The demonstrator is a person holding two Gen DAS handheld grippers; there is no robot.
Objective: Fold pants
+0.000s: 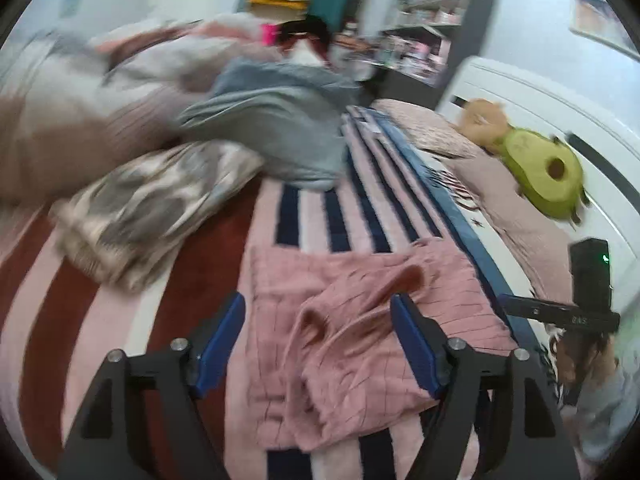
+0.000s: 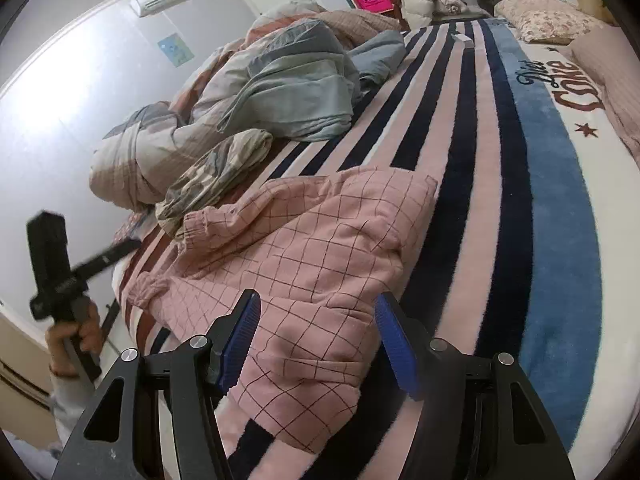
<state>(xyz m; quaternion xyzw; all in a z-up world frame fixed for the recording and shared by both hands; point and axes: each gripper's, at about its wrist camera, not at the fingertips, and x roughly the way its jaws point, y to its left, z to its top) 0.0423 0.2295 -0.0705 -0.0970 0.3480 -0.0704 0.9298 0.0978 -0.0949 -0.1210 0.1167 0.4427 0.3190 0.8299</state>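
Nearest in the left wrist view, the left tool (image 1: 318, 314) hangs over the bed with its blue-padded fingers (image 1: 222, 344) spread wide, pinching nothing. The pink checked pants (image 1: 360, 320) lie crumpled on the striped blanket (image 1: 340, 220) directly between and ahead of those fingers, their rumpled folds rising in the gap; whether the pads touch the cloth cannot be told. To the right of the pants the other tool's black body shows at the frame edge.

In the right wrist view the right tool (image 2: 318, 316) is likewise spread apart, holding nothing. The pants (image 2: 304, 264) sit under and between its fingers (image 2: 396, 344), with the fabric running ahead and to the left, the elastic cuffs at the far left end near the bed's edge. The left finger's pad overlaps the cloth in the picture. At the left of this view a hand grips the left tool's black handle (image 2: 60, 280), well apart from the pants.

Beyond the pants lies a camouflage-patterned garment (image 2: 216, 176), just past the cuffs. Farther back a heap of grey-blue bedding (image 2: 296, 88) is piled on the blanket. In the left view, an avocado plush toy (image 1: 544, 172) rests against the white headboard (image 1: 560, 112) at the far right.
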